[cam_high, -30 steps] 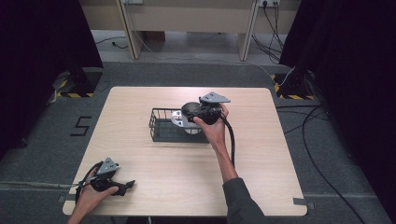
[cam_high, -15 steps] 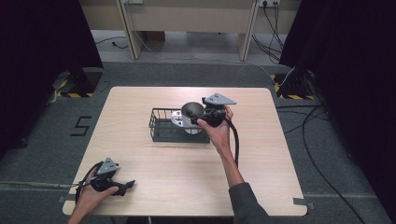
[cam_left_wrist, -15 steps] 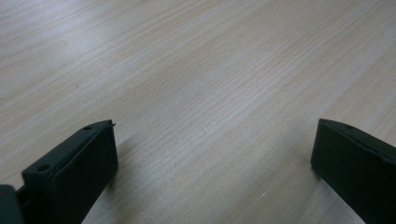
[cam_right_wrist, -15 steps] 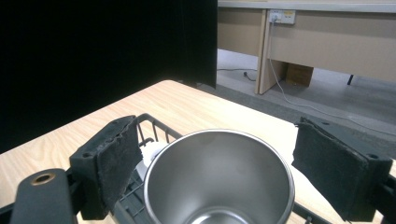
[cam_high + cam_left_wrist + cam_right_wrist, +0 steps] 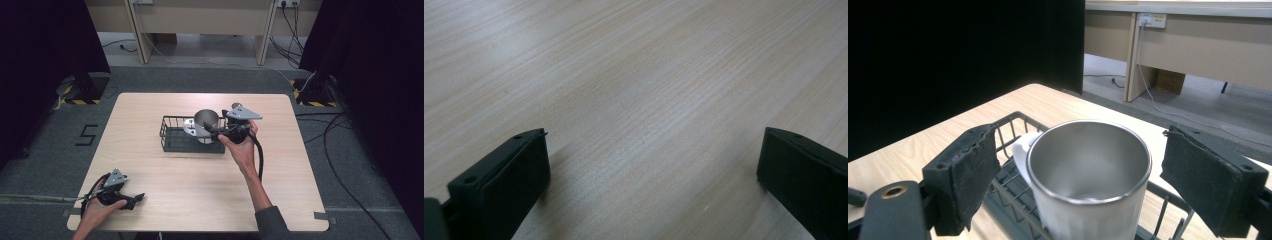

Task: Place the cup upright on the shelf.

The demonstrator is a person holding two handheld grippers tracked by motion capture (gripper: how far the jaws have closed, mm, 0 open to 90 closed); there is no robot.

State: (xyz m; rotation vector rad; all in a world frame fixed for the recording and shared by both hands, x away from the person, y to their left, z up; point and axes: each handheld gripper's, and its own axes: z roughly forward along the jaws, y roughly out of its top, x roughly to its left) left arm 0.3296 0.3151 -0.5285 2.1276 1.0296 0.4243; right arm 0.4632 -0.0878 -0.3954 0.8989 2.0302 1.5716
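A white mug point(image 5: 205, 125) with a shiny steel inside stands upright in the right end of a black wire basket point(image 5: 172, 141) on the middle of the table. In the right gripper view the mug point(image 5: 1088, 205) stands between the jaws, a gap on each side, with the basket rim point(image 5: 1013, 122) behind it. My right gripper point(image 5: 213, 131) is open just to the mug's right, pointing left at it. My left gripper point(image 5: 136, 199) rests open on the table's near left corner. Between its jaws point(image 5: 651, 165) lies only bare wood.
The light wooden table point(image 5: 200, 200) ends close to the left gripper at the front and left. The right gripper's cable point(image 5: 260, 155) runs along the forearm. Dark floor, cables and desk legs point(image 5: 262, 35) lie beyond the far edge.
The right gripper has drawn back to the right off the mug, which now shows uncovered in the basket. The left gripper has not moved.
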